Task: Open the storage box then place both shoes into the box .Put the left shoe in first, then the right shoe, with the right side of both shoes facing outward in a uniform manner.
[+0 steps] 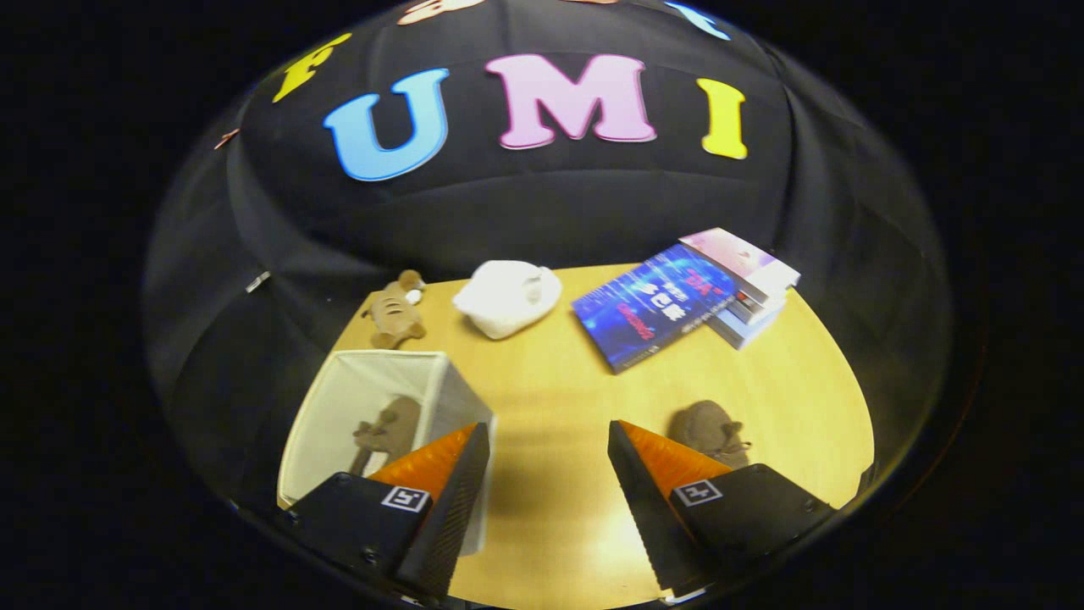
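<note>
the storage box (373,398) stands open on the desk (550,398) with one brown shoe (385,432) already inside, while the claw (549,462) hangs wide apart holding nothing, so what looks left is the second shoe (710,430) lying just beyond its right finger.

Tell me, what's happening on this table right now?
A person is working a handheld gripper to pack a pair of brown shoes into an open white storage box. One shoe already lies inside the box. The other shoe sits on the wooden table, just beside the right finger. The fingers are spread apart and hold nothing. Farther back lie a plush toy, a white cloth item and a stack of books.
</note>
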### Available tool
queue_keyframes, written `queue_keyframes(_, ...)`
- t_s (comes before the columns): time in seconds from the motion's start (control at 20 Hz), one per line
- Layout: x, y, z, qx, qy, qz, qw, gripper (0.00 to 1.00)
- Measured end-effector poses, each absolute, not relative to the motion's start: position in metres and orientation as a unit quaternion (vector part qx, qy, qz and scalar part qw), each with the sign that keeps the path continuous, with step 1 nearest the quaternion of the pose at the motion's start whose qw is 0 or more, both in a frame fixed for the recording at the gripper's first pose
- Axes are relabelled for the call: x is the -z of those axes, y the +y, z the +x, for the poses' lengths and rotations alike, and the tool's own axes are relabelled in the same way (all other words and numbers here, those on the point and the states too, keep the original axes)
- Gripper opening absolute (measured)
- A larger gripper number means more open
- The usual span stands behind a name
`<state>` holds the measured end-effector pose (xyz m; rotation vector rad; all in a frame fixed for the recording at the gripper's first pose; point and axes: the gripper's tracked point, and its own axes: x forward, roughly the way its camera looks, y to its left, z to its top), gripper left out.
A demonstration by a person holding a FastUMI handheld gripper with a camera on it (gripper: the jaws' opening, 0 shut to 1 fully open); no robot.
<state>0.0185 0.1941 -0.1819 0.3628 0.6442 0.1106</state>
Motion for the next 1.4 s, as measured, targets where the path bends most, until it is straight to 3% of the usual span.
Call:
queue_keyframes(0.05, 0.195, 0.172, 0.017, -0.043, 0.321, 0.179, 0.929, 0.93)
queue_keyframes(0.4, 0.268, 0.068, -0.008, -0.008, 0.371, 0.136, 0.918, 0.92)
queue_keyframes(0.7, 0.328, 0.064, -0.018, -0.036, 0.419, 0.09, 0.903, 0.92)
queue_keyframes(1.0, 0.361, 0.061, 0.002, -0.049, 0.422, 0.033, 0.905, 0.85)
queue_keyframes(1.3, 0.377, 0.068, 0.021, -0.064, 0.427, 0.035, 0.901, 0.67)
queue_keyframes(1.4, 0.38, 0.066, 0.023, -0.055, 0.428, 0.033, 0.901, 0.33)
